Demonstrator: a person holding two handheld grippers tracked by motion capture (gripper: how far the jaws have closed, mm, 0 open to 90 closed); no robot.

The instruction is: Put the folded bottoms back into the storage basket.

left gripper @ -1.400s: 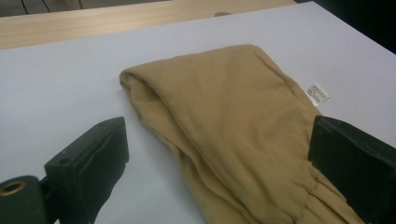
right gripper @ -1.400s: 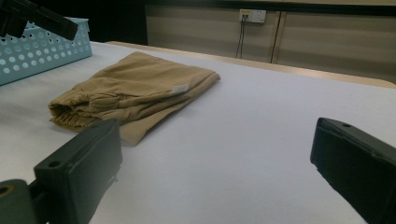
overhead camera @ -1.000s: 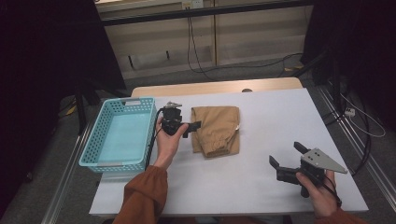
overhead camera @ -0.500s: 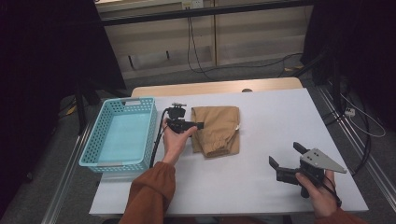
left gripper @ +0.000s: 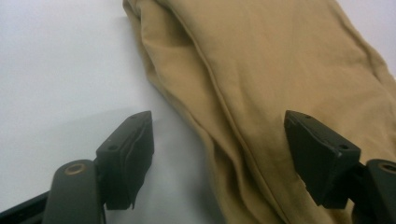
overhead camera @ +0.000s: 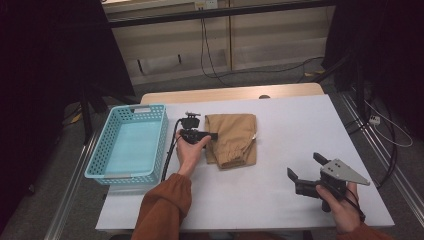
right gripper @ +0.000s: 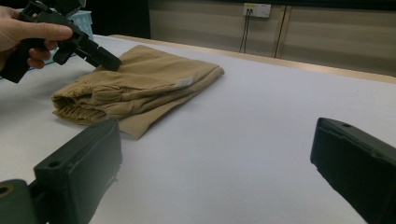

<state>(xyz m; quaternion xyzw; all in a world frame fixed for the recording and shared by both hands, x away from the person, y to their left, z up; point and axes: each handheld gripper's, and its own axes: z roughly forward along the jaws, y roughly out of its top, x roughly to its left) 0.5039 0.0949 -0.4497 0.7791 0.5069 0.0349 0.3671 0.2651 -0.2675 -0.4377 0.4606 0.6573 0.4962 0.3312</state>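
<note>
While the high view shows the left gripper [overhead camera: 212, 136] at the folded tan garment [overhead camera: 233, 138] beside the basket [overhead camera: 131, 142], its jaws have just been closing. Left gripper view: jaws half-wide, straddling the fold, unclamped. Right gripper view: right gripper [right gripper: 215, 163] wide, empty.

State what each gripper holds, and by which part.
Nothing held. The left gripper straddles the tan folded garment's left edge, jaws closing, not pressing. The right gripper is open.
</note>
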